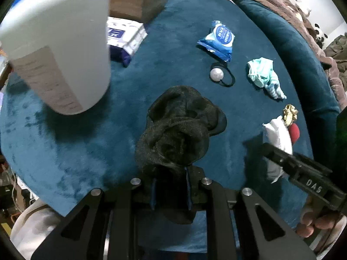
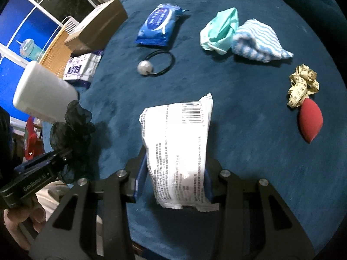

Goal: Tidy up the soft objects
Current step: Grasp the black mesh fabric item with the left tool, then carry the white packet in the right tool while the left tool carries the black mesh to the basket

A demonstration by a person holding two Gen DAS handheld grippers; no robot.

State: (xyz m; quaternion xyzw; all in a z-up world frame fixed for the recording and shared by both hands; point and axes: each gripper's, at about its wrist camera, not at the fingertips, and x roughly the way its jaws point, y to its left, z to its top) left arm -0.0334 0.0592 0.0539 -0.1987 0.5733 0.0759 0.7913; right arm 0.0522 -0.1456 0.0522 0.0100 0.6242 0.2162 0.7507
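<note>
My left gripper (image 1: 171, 191) is shut on a black gauzy scrunchie (image 1: 177, 130), held above the blue velvet table (image 1: 86, 140); it also shows in the right wrist view (image 2: 71, 134). My right gripper (image 2: 172, 176) is shut on a white printed soft packet (image 2: 177, 147), seen in the left wrist view (image 1: 276, 143) too. On the table lie a blue wipes pack (image 2: 159, 27), a pearl hair tie (image 2: 151, 66), a mint mask (image 2: 220, 32), a striped cloth (image 2: 258, 41), a tape measure (image 2: 302, 84) and a red sponge (image 2: 311, 121).
A white bottle (image 1: 60, 43) stands at the left edge. A cardboard box (image 1: 138, 0) and a purple-white tissue pack (image 1: 124, 36) sit at the back left. A dark blue cushioned seat edge (image 1: 292, 49) curves along the right.
</note>
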